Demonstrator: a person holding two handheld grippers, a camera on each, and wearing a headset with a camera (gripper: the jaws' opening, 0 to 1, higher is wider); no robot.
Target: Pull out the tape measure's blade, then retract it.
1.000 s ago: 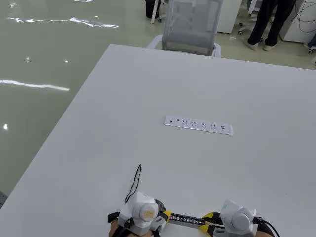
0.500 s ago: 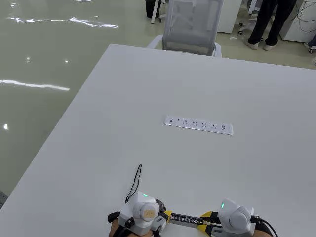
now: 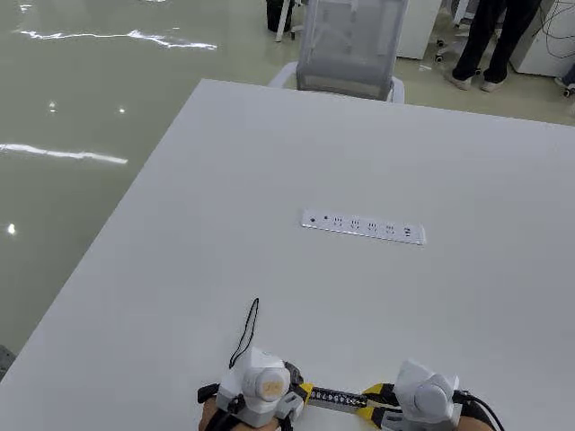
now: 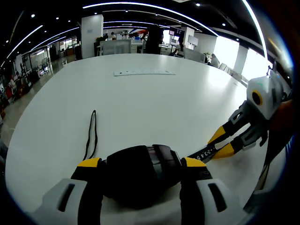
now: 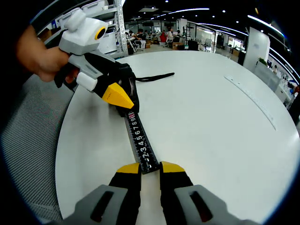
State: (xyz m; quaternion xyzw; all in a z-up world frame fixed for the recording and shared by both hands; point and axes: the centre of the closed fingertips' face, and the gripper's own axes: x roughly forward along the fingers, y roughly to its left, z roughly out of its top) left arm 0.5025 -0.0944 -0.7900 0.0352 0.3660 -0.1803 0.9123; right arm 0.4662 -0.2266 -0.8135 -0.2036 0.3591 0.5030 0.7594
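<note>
Tape measure (image 4: 140,174) (image 5: 127,83): black case, low at the near edge of the white table (image 3: 269,180), held off to our left.

Blade (image 5: 139,140) (image 3: 337,398) (image 4: 205,153): black with white numerals, drawn out a short way and running straight from the case to the right gripper. We read 2 to 9 along it in the right gripper view.

Left gripper (image 4: 140,164) (image 3: 260,391) (image 5: 119,93): yellow-tipped jaws spread to the case's width and clamped on its two sides. A hand (image 5: 44,58) grips its handle.

Right gripper (image 5: 150,168) (image 3: 370,404) (image 4: 219,144): jaws nearly closed, pinching the blade's free end between the yellow tips.

Against the head view of a second ago, the right gripper stands slightly nearer the left one and the exposed blade looks a little shorter. The left gripper and case sit as they did.

Wrist strap (image 3: 244,334) (image 4: 91,133) (image 5: 152,76): thin black loop lying on the table just beyond the case.

Power strip (image 3: 362,227) (image 4: 144,72) (image 5: 251,101): white, flat on the table, well apart from the grippers.

Office chair (image 3: 349,45): grey mesh back, at the table's far edge.

Person (image 3: 490,40): dark trousers, standing on the floor beyond the chair.
</note>
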